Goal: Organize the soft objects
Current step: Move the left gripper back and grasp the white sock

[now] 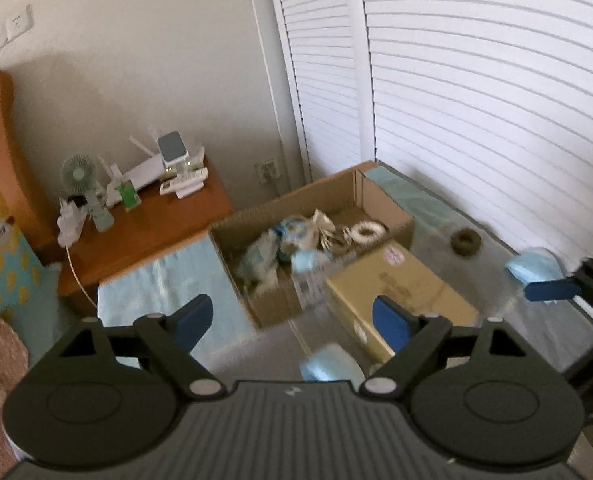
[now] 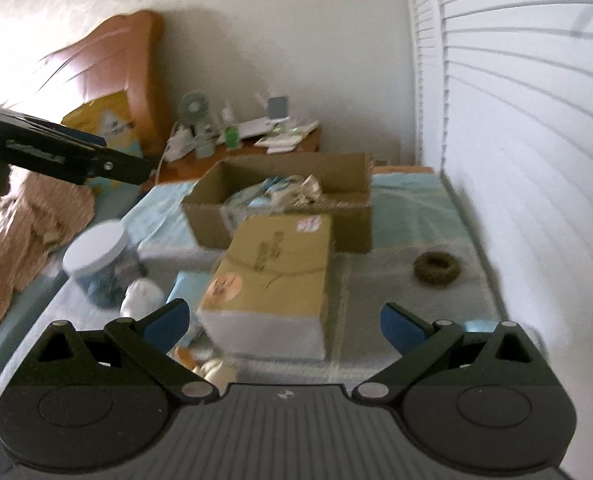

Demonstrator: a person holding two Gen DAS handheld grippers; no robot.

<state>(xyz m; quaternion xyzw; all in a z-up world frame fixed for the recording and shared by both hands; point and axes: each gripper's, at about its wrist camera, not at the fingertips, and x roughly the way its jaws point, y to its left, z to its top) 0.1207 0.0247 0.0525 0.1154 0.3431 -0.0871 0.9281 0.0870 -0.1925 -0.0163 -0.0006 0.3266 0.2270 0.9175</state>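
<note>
My left gripper [image 1: 292,322] is open with nothing between its fingers, held above the bed in front of an open cardboard box [image 1: 380,196]. Inside the box is a heap of soft things [image 1: 284,248], blue and white and blurred. A brown woven ring [image 1: 465,242] lies on the bed to the right of the box. My right gripper [image 2: 284,324] also stands open and holds nothing, low over the bed near a closed cardboard box [image 2: 272,280]. A light blue soft piece [image 1: 534,266] lies by its finger [image 1: 552,291]. The open box [image 2: 348,216] and the ring [image 2: 435,266] also show in the right wrist view.
A white-lidded jar [image 2: 100,264], a white soft bundle [image 2: 142,296] and a blue packet [image 2: 188,284] sit left of the closed box. A pink blanket [image 2: 24,220] covers the bed's left side. A wooden nightstand [image 1: 168,220] with small devices stands behind. Louvred doors [image 1: 476,100] close the right side.
</note>
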